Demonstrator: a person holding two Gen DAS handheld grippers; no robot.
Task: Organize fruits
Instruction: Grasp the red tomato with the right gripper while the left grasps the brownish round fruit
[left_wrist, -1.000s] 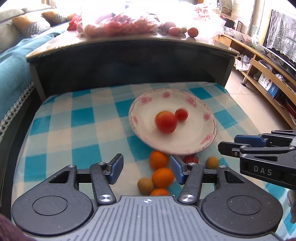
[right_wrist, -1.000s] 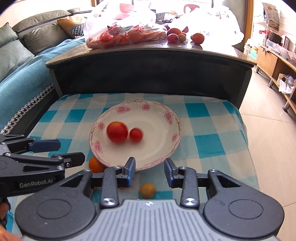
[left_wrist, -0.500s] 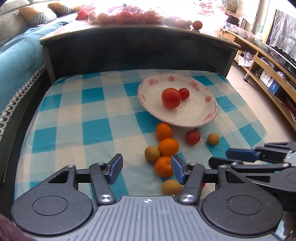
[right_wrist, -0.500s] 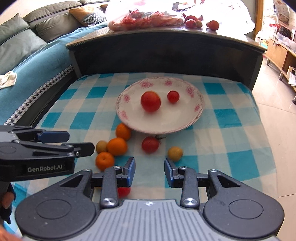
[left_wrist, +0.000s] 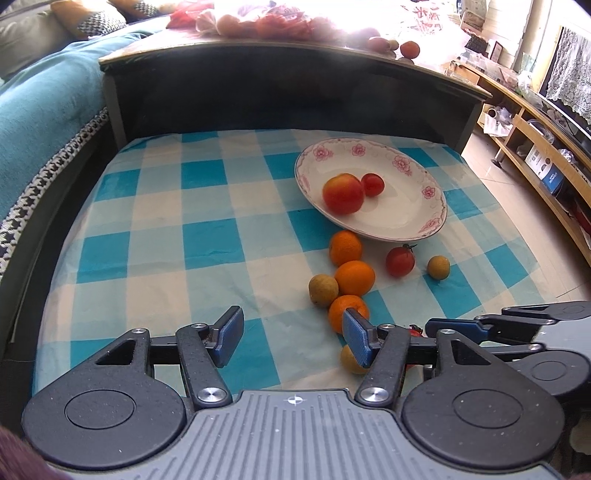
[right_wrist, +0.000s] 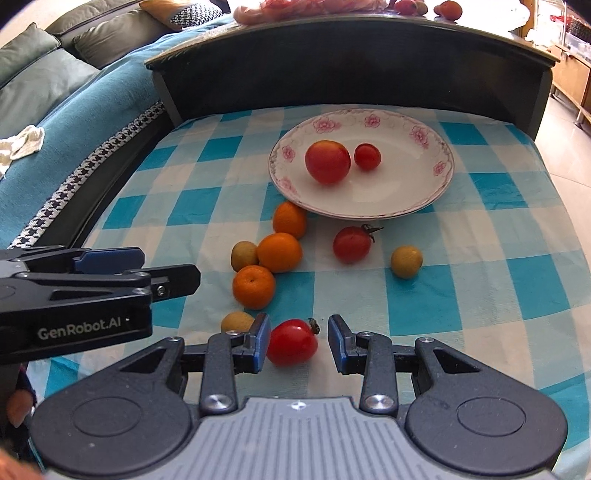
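Observation:
A white floral plate (right_wrist: 436, 192) (left_wrist: 424, 218) on the blue checked cloth holds a large red fruit (right_wrist: 327, 161) and a small tomato (right_wrist: 367, 156). In front of it lie three oranges (right_wrist: 279, 252), a stemmed tomato (right_wrist: 352, 244) and small yellow-brown fruits (right_wrist: 406, 261). My right gripper (right_wrist: 298, 343) is open, with a red tomato (right_wrist: 291, 341) between its jaws, close to the left pad. My left gripper (left_wrist: 291, 336) is open and empty, near an orange (left_wrist: 345, 312).
A dark raised table edge (right_wrist: 351, 62) stands behind the cloth, with bagged fruit on top. A teal sofa (right_wrist: 55, 122) is at the left. Shelves (left_wrist: 535, 133) and floor lie to the right. The left gripper's side (right_wrist: 92, 291) shows in the right wrist view.
Both grippers have pulled back from the plate toward the near edge. More loose fruit has come into view, and the red tomato now sits between the right gripper's jaws.

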